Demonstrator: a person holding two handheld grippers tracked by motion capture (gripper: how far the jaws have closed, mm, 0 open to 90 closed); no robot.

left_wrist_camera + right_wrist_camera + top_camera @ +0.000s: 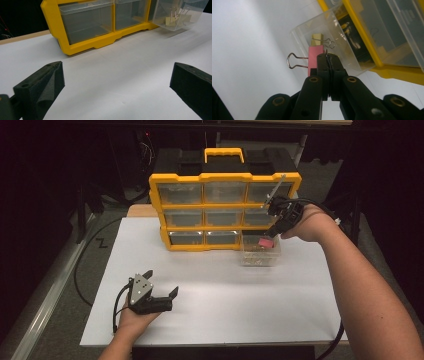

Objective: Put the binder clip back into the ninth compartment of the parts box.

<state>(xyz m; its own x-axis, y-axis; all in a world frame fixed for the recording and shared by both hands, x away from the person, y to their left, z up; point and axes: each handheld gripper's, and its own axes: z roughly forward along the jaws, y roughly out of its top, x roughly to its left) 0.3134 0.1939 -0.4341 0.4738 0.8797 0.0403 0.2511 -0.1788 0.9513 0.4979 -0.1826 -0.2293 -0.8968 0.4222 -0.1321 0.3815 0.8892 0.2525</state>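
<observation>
High view: the yellow organizer (225,210) stands upright at the far side of the white table (220,310), with 3 rows of 3 clear drawers. Its bottom-right drawer (260,252) is pulled out and sits on the table just in front of the organizer's right end. The right gripper (275,231) hangs over that drawer, close to the organizer's right edge, with a pink binder clip (266,241) at its tip above the drawer's opening.

Right gripper view: the jaws are pressed together on a wire handle of the pink binder clip (314,61); the other handle loops out to the side. Below it, a gold-coloured clip (318,40) lies in the drawer (322,32), and there are possibly more, though the plastic blurs them.

The left gripper (162,292) rests well in front of the organizer, toward its left end, jaws spread wide with nothing between them.
</observation>
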